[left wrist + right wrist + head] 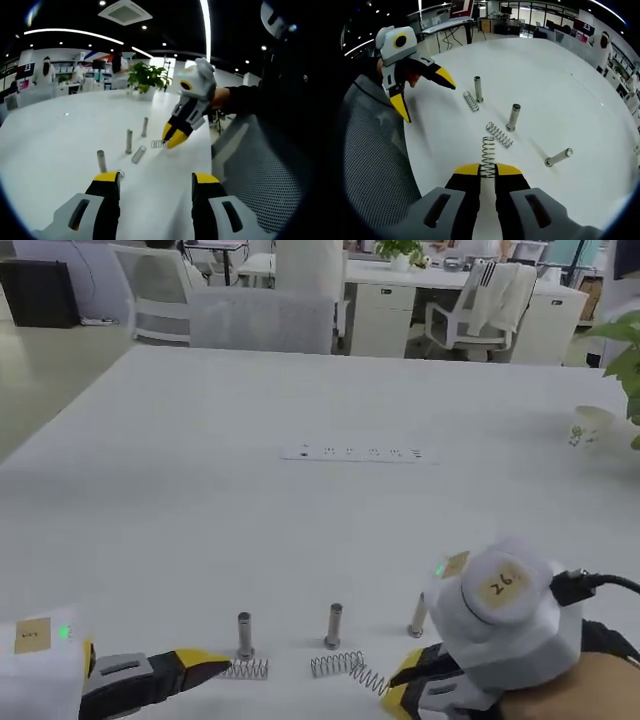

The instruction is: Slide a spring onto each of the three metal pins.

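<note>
Your right gripper [488, 171] pinches one spring [488, 150] by its end at the white table's [300, 530] near edge, while your left gripper [156, 181] waits with jaws wide apart, holding nothing. Three metal pins [334, 624] stand upright in a row (the rightmost just beside the right gripper's body), with two loose springs [247, 668] lying at their feet. Well beyond are a power strip [352, 452] and a paper cup [590, 425].

Wide gaps between pins [333, 625]; loose springs [335, 664] before them.
</note>
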Available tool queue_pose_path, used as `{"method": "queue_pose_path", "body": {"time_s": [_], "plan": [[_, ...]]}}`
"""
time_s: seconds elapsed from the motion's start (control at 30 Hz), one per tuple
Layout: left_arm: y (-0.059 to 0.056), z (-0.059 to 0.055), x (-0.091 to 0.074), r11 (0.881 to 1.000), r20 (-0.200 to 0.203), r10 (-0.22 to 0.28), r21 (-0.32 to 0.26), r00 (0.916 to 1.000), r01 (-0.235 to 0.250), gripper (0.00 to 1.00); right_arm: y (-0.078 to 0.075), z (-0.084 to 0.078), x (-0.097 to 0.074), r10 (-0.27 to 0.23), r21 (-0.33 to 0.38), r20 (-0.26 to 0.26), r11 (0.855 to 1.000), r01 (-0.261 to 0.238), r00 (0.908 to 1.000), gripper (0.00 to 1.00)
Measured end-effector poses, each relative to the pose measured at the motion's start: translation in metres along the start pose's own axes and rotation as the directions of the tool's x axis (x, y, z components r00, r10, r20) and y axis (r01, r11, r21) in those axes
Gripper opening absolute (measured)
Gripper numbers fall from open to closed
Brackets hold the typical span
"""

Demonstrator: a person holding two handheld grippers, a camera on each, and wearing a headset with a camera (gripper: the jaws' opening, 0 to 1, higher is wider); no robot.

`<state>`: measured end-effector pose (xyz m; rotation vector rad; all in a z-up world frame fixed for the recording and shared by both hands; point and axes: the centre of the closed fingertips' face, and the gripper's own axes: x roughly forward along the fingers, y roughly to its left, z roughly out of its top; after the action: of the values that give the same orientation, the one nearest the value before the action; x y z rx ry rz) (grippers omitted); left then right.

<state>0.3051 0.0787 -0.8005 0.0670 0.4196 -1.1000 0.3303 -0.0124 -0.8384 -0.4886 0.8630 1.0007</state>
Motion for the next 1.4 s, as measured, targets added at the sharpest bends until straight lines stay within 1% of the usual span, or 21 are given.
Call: {"method": "queue_pose_path", "body": {"time_s": [0.2, 0.4, 0.5, 0.57, 0.63, 0.73, 0.8, 0.87, 0.93, 1.03, 1.13, 1.2, 1.27, 1.3, 1.4], "plan": [[-0.003, 0.002, 0.007, 0.997, -0.034, -0.059, 0.039, 0.9977, 0.06, 0.46, 0.009, 0.007, 0.006, 0.024, -0.043, -0.015, 0.999, -0.024, 0.9996, 0.08], [-0.002, 0.002, 0.011, 0.995, -0.048, -0.085, 0.051, 0.9952, 0.087, 0.41, 0.018, 0.018, 0.012, 0.043, -0.103, -0.024, 0.994, -0.045, 0.9988, 0.08], [-0.003, 0.002, 0.013, 0.993, -0.054, -0.098, 0.058, 0.9937, 0.101, 0.39, 0.024, 0.025, 0.014, 0.059, -0.129, -0.018, 0.99, -0.06, 0.9981, 0.08], [-0.003, 0.002, 0.016, 0.992, -0.059, -0.105, 0.065, 0.9928, 0.109, 0.37, 0.028, 0.027, 0.016, 0.077, -0.138, -0.014, 0.987, -0.078, 0.997, 0.08], [-0.003, 0.002, 0.018, 0.991, -0.06, -0.111, 0.07, 0.9921, 0.115, 0.36, 0.034, 0.024, 0.018, 0.105, -0.165, -0.007, 0.981, -0.105, 0.9944, 0.08], [-0.006, 0.001, 0.023, 0.989, -0.062, -0.123, 0.074, 0.9905, 0.127, 0.33, 0.046, 0.02, 0.018, 0.165, -0.185, 0.004, 0.969, -0.162, 0.9863, 0.08], [-0.009, 0.0, 0.028, 0.987, -0.066, -0.134, 0.078, 0.9888, 0.139, 0.31, 0.052, 0.019, 0.018, 0.189, -0.212, 0.005, 0.96, -0.183, 0.982, 0.08], [-0.014, -0.001, 0.031, 0.985, -0.068, -0.15, 0.079, 0.9864, 0.155, 0.29, 0.054, 0.017, 0.018, 0.196, -0.226, 0.003, 0.955, -0.19, 0.9806, 0.08], [-0.019, -0.004, 0.032, 0.981, -0.079, -0.166, 0.089, 0.983, 0.173, 0.26, 0.056, 0.017, 0.018, 0.204, -0.245, 0.002, 0.949, -0.197, 0.979, 0.08], [-0.02, -0.009, 0.032, 0.98, -0.092, -0.17, 0.092, 0.981, 0.179, 0.22, 0.057, 0.018, 0.017, 0.207, -0.262, 0.007, 0.944, -0.198, 0.9782, 0.08], [-0.02, -0.011, 0.031, 0.98, -0.096, -0.169, 0.092, 0.9809, 0.178, 0.2, 0.06, 0.019, 0.015, 0.225, -0.278, 0.018, 0.937, -0.211, 0.9742, 0.08], [-0.021, -0.012, 0.031, 0.978, -0.101, -0.171, 0.101, 0.9801, 0.181, 0.18, 0.065, 0.02, 0.014, 0.245, -0.296, 0.024, 0.928, -0.228, 0.9691, 0.08], [-0.023, -0.013, 0.031, 0.976, -0.105, -0.178, 0.111, 0.9785, 0.189, 0.15, 0.067, 0.021, 0.013, 0.253, -0.309, 0.029, 0.922, -0.232, 0.9669, 0.08], [-0.024, -0.013, 0.031, 0.974, -0.108, -0.182, 0.115, 0.9774, 0.194, 0.14, 0.069, 0.021, 0.012, 0.26, -0.324, 0.026, 0.916, -0.238, 0.9653, 0.08], [-0.026, -0.015, 0.031, 0.971, -0.117, -0.189, 0.126, 0.9749, 0.204, 0.11, 0.071, 0.02, 0.012, 0.261, -0.351, 0.023, 0.906, -0.236, 0.9651, 0.08]]}}
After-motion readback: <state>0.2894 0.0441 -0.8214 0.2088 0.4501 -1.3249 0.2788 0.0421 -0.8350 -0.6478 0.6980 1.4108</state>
